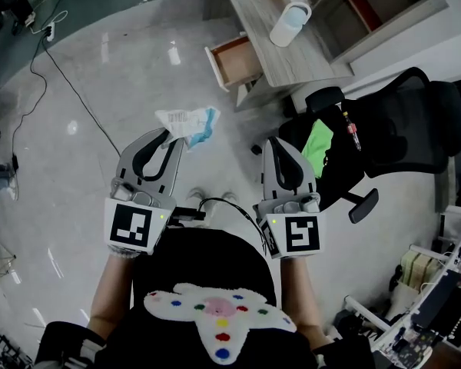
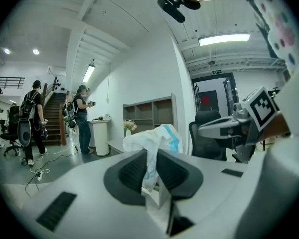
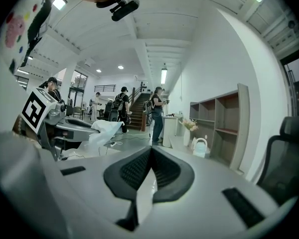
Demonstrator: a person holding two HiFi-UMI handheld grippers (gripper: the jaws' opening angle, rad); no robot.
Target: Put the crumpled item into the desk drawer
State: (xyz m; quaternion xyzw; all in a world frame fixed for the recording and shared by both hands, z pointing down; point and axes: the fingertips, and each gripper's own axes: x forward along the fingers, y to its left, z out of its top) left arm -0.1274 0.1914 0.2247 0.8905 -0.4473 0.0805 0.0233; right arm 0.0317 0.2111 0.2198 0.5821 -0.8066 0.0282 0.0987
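Note:
A crumpled white and blue wrapper [image 1: 188,123] sticks out past the tip of my left gripper [image 1: 169,134], which is shut on it. In the left gripper view the wrapper [image 2: 154,143] is pinched between the dark pads and billows above them. My right gripper [image 1: 276,141] is held level beside the left one, shut with nothing in it; its pads [image 3: 162,169] meet in the right gripper view. The desk drawer [image 1: 235,61] stands pulled out from the grey desk [image 1: 280,52], ahead of both grippers, and looks empty inside.
A white jug [image 1: 290,24] and flowers stand on the desk. A black office chair [image 1: 384,141] with a green item [image 1: 317,146] on its seat is close to my right gripper. Cables run over the shiny floor [image 1: 100,75] at left. Several people stand by a far staircase [image 3: 134,111].

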